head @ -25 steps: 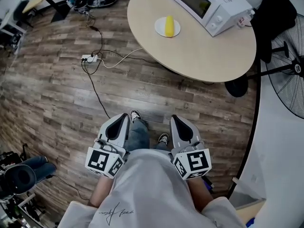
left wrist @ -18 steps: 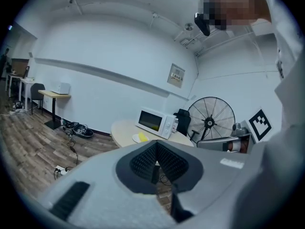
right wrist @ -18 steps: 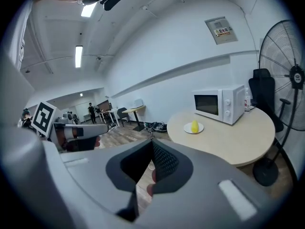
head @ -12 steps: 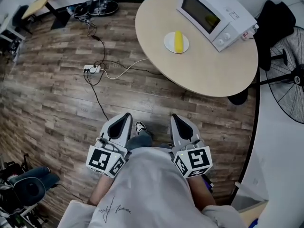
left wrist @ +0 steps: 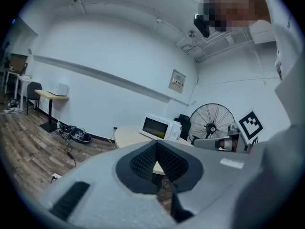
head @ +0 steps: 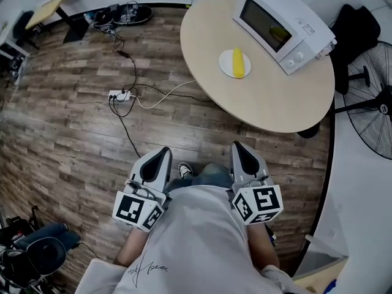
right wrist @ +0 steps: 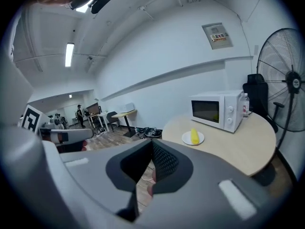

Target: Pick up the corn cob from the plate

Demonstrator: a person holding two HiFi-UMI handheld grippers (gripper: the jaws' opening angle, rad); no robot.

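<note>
1. A grey-brown wood-plank floor (head: 73, 133) covers the room.
2. A round beige table (head: 275, 106) stands at the upper right, with a white microwave (head: 282, 20) on it.
3. A black pedestal fan (head: 381, 95) stands just beside the table.
4. A white power strip (head: 118, 94) lies on the floor among cables.
5. A small desk (left wrist: 51, 97) stands against the white wall (left wrist: 95, 56).
6. A strip light (right wrist: 70, 54) glows on the ceiling.

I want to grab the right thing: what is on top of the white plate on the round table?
One yellow corn cob lies on the white plate, near the microwave. The plate's middle beneath the cob is covered and cannot be seen.
</note>
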